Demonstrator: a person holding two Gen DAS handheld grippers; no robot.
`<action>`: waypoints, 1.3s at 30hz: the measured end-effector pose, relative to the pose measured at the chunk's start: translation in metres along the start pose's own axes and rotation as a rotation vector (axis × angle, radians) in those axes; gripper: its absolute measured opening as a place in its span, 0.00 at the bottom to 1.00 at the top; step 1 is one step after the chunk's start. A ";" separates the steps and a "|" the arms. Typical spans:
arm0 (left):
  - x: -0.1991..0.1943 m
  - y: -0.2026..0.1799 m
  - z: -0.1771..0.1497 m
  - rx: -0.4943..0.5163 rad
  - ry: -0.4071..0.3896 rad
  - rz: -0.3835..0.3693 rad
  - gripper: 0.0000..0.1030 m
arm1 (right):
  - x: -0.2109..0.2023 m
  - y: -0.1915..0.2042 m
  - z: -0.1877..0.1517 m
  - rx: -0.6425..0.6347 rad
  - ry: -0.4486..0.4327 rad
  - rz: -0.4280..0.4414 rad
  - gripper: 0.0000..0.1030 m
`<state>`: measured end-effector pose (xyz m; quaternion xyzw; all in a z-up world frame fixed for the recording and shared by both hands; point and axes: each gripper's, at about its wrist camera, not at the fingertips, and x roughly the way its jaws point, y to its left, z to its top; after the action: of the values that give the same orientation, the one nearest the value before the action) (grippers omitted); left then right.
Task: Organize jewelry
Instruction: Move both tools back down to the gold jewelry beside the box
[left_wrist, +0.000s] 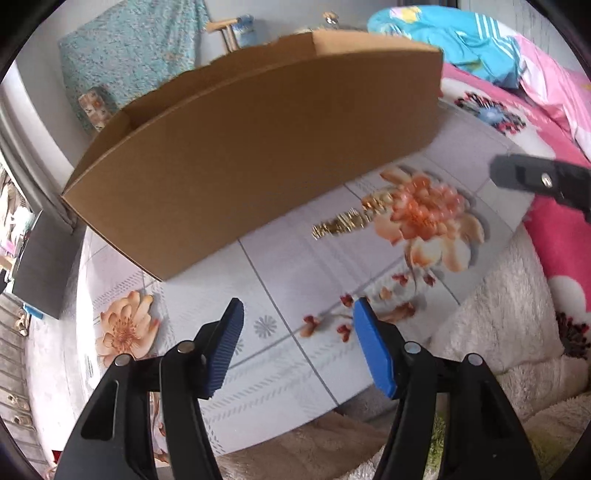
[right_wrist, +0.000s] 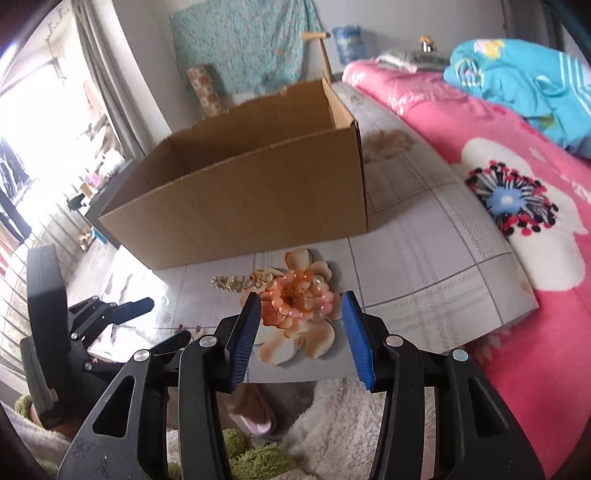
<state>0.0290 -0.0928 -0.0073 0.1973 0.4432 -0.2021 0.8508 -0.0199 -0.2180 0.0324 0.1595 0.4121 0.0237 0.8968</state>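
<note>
Closest to my left wrist camera, the left gripper (left_wrist: 297, 321) fills the bottom of the frame, its blue pads standing well apart with nothing between them, only the floral tabletop (left_wrist: 295, 369) under the gap. In the right wrist view the right gripper (right_wrist: 299, 317) sits at the bottom centre in the same way: jaws parted, gripping nothing, framing a printed orange flower on the board.

The jewelry (right_wrist: 240, 282) is a small gold heap lying on the tabletop just left of that flower, slightly above and left of my right gripper's left pad. In the left wrist view it (left_wrist: 351, 218) shows right of centre, blurred, so I cannot make out single pieces.

Behind the jewelry an open cardboard box (right_wrist: 258, 195) stands on the tabletop; it takes up the middle of both frames. What lies inside it I cannot see.

At the right edge of the left wrist view, part of the right gripper's dark body pokes in. A pink quilt (right_wrist: 480, 129) lies along the right side, with a white fluffy rug (left_wrist: 498, 302) at the lower right.
</note>
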 end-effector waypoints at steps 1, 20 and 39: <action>0.000 0.002 0.000 -0.009 -0.002 0.000 0.58 | -0.001 0.002 -0.001 -0.016 -0.007 -0.002 0.40; 0.016 0.048 -0.012 -0.162 -0.010 -0.078 0.58 | 0.080 0.045 0.022 -0.227 0.150 -0.065 0.16; 0.028 0.034 0.000 -0.112 -0.045 -0.110 0.58 | 0.066 -0.027 0.057 0.018 0.098 -0.121 0.28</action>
<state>0.0612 -0.0694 -0.0250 0.1204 0.4449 -0.2277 0.8578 0.0643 -0.2471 0.0107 0.1409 0.4646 -0.0263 0.8738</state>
